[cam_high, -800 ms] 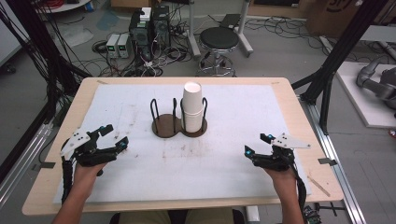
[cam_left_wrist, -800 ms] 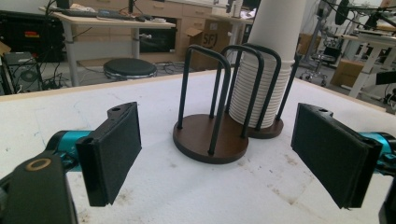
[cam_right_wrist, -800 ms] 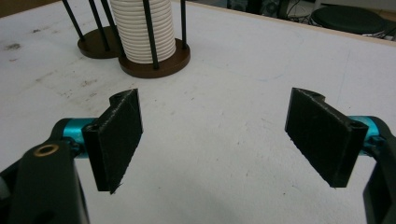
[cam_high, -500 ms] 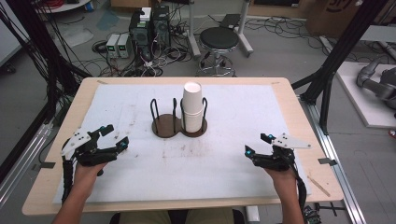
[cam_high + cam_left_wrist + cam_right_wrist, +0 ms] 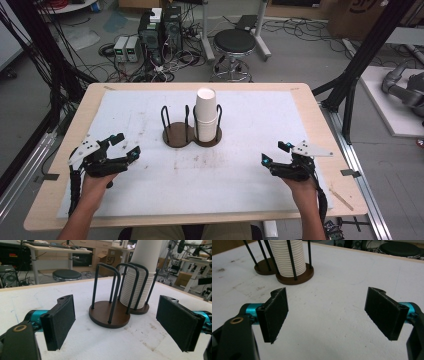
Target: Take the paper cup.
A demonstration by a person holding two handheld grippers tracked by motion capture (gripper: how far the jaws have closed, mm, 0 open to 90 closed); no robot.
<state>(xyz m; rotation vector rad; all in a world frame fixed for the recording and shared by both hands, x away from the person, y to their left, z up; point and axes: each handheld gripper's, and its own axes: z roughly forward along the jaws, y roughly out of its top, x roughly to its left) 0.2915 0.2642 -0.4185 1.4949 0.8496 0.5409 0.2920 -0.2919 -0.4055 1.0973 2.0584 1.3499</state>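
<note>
We hold the left hand-held gripper (image 5: 125, 148) low over the white, scuffed surface (image 5: 240, 185) at its near left, its two flat black jaws faced with a rough, foam-like pad and spread wide with nothing between them. Our right hand-held gripper (image 5: 274, 153) sits near the right edge, jaws just as wide and equally empty, teal fittings showing behind the pads. Well apart from both, midway across the surface, stands the cup holder (image 5: 192, 135): two round dark wooden discs joined side by side, each ringed by thin black wire hoops. The right disc carries a stack of white paper cups (image 5: 206, 114), tapered, with ribbed rims; the left disc stands bare.
</note>
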